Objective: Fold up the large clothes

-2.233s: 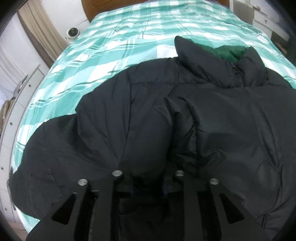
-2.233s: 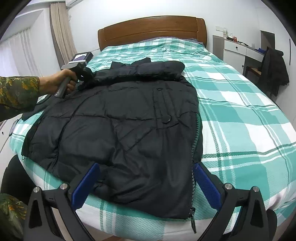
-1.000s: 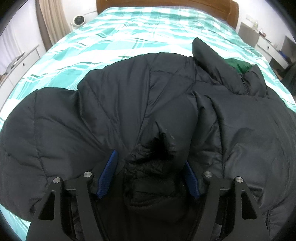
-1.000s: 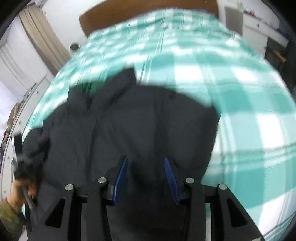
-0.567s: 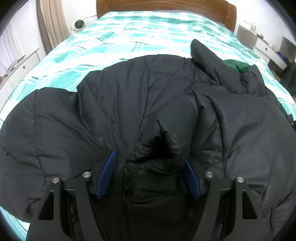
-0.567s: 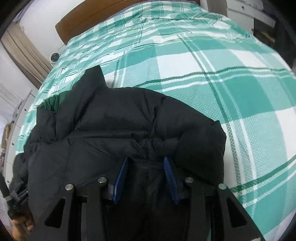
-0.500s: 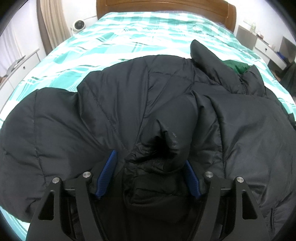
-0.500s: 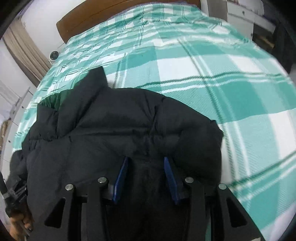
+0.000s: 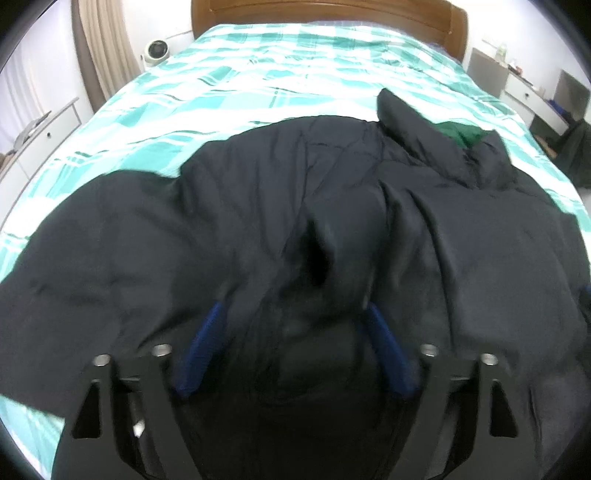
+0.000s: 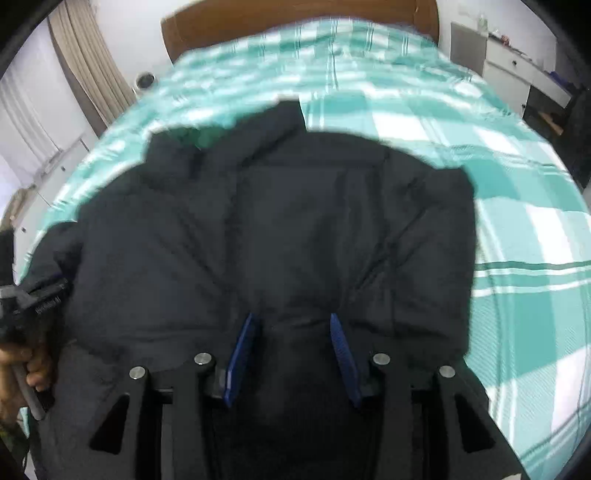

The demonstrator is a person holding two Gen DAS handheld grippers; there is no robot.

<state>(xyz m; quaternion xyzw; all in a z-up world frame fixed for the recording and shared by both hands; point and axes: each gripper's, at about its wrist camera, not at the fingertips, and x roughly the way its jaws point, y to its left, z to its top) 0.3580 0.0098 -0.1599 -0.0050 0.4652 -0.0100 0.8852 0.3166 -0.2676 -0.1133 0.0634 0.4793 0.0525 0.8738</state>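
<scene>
Black puffer jacket [image 9: 258,221] spread across the green plaid bed [image 9: 295,74], both claws in its fabric.

The jacket lies rumpled, collar toward the wooden headboard [image 9: 332,11], green lining showing there. Left claw [image 9: 295,325] stands fairly wide around a bunched sleeve cuff; right claw [image 10: 291,343] is narrower, pinching a fold of jacket between blue pads.

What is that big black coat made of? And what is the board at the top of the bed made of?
The black coat looks like thin, smooth nylon-type cloth stuffed with soft padding: it is puffy, stitched in quilted lines and faintly shiny. The headboard looks like polished wood: warm brown and glossy.
</scene>
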